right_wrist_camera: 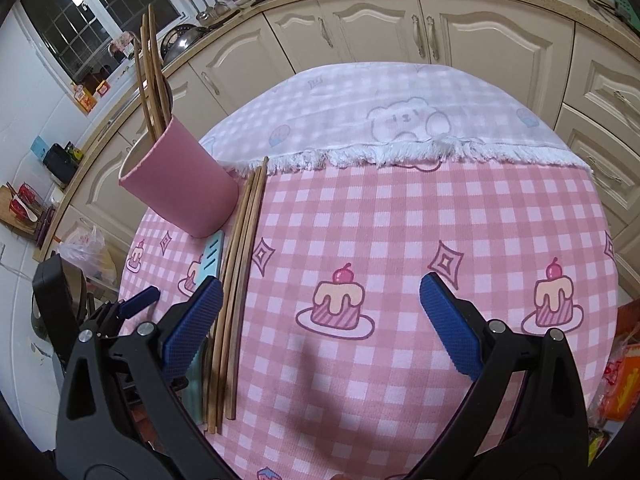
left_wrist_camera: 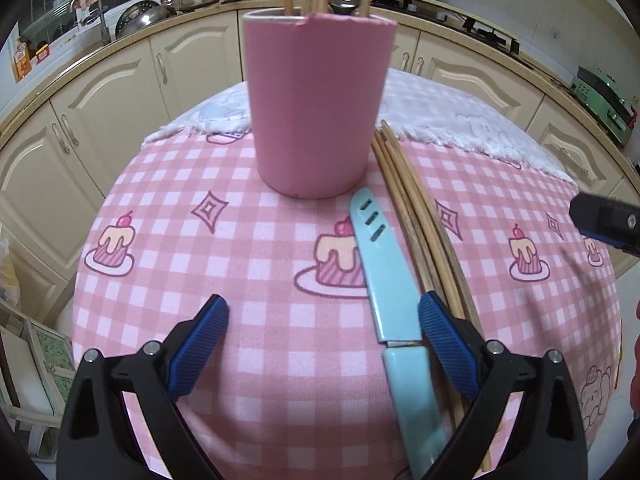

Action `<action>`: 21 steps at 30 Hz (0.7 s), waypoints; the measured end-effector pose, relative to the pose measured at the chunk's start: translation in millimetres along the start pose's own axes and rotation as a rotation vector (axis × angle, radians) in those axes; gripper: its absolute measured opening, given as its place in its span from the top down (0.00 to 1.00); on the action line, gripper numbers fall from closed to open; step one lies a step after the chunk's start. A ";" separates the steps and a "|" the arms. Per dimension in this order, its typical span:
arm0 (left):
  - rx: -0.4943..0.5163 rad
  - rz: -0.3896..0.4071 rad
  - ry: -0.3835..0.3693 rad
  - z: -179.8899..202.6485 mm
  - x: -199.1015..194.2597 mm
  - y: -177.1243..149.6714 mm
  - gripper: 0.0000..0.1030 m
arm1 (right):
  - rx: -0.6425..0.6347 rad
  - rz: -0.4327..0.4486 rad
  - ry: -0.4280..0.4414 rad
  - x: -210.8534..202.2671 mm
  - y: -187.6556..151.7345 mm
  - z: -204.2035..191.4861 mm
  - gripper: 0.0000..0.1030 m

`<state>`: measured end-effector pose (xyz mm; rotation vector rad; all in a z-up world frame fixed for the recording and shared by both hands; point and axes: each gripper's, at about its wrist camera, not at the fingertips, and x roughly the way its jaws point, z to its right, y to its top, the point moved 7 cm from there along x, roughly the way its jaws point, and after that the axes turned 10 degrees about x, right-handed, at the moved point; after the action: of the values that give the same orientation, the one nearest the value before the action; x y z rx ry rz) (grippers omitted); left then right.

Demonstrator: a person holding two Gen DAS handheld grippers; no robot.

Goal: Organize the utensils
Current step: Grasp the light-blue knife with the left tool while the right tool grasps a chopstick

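Several chopsticks already stand in the pink holder (left_wrist_camera: 316,108), so the sorting looks partly done, with a loose bundle of chopsticks (left_wrist_camera: 416,216) and a sheathed knife (left_wrist_camera: 384,276) yet to go in.

The left gripper (left_wrist_camera: 323,336) hangs low over the tabletop (left_wrist_camera: 248,320), jaws spread wide and holding nothing. The knife's blade cover lies just inside its right-hand pad, so the knife seems the likelier target. The right gripper (right_wrist_camera: 320,320) is likewise parted and empty, its left pad just beside the chopstick bundle, the rest of its span over bare cloth.

To take the knife, the left jaws would need to shift so both pads straddle it, then close across its narrow width without catching the chopsticks lying just beside it.

The holder is a smooth, straight-walled pink cylinder with a chipped rim, standing toward the far edge of the tabletop. The chopsticks are slim, brown, wood-grained sticks running from the holder's base toward the near edge. The knife is pale blue plastic, its sheath slotted near the tip. A soft pink checked cloth (right_wrist_camera: 400,240) with cake prints covers the tabletop, and a white fringed towel (right_wrist_camera: 400,120) lies over the far edge.
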<state>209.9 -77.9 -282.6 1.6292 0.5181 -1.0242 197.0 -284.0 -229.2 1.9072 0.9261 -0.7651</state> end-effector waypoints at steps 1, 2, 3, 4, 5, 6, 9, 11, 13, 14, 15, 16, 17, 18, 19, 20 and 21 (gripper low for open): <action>-0.002 -0.001 0.002 -1.1 0.5 1.1 0.08 | -0.008 -0.006 -0.002 1.3 -0.9 -1.4 0.06; 0.000 -0.002 0.004 -1.8 0.6 1.3 0.08 | -0.018 -0.013 -0.006 3.2 -2.3 -2.8 0.06; 0.007 -0.005 0.007 -1.3 1.2 2.6 0.08 | -0.030 -0.022 -0.016 5.7 -3.7 -4.3 0.06; 0.015 -0.008 0.008 0.2 2.2 3.9 0.08 | -0.039 -0.029 -0.027 7.9 -4.8 -5.1 0.06; 0.033 -0.014 0.007 3.3 3.9 5.9 0.08 | -0.041 -0.034 -0.031 9.3 -5.4 -5.5 0.06; 0.044 -0.018 0.007 5.9 5.7 7.4 0.08 | -0.039 -0.036 -0.029 10.2 -5.5 -5.9 0.06; 0.068 -0.035 0.027 11.2 11.8 11.1 0.09 | -0.034 -0.036 -0.028 9.9 -6.4 -4.9 0.06; 0.086 -0.027 0.049 13.9 14.7 12.9 0.12 | -0.031 -0.036 -0.029 8.4 -6.3 -3.2 0.06; 0.090 -0.021 0.040 16.3 13.5 14.4 0.23 | -0.032 -0.035 -0.035 7.4 -6.4 -1.4 0.06; 0.105 -0.016 0.030 19.3 11.2 14.6 0.35 | -0.031 -0.036 -0.040 7.2 -6.3 0.2 0.06; 0.121 -0.013 0.020 22.6 8.6 14.2 0.41 | -0.031 -0.037 -0.042 7.2 -6.3 0.6 0.06; 0.133 -0.013 0.012 26.1 6.1 13.7 0.53 | -0.031 -0.040 -0.045 6.8 -6.6 1.9 0.06; 0.152 -0.014 -0.005 29.1 2.7 11.8 0.62 | -0.034 -0.044 -0.050 7.2 -7.1 1.9 0.06; 0.161 -0.016 -0.016 30.4 0.3 10.0 0.66 | -0.041 -0.050 -0.055 8.0 -8.4 1.1 0.06; 0.168 -0.017 -0.031 30.0 -2.5 7.0 0.69 | -0.050 -0.058 -0.058 9.2 -9.9 -0.1 0.06; 0.171 -0.018 -0.043 29.4 -5.1 3.5 0.70 | -0.067 -0.072 -0.064 11.8 -12.7 -2.1 0.06; 0.177 -0.017 -0.059 26.5 -9.4 -2.5 0.70 | -0.085 -0.089 -0.074 15.6 -16.4 -4.9 0.06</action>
<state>193.6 -100.2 -277.1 1.7467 0.4119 -1.1538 192.5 -269.1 -246.3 1.7614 0.9876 -0.8304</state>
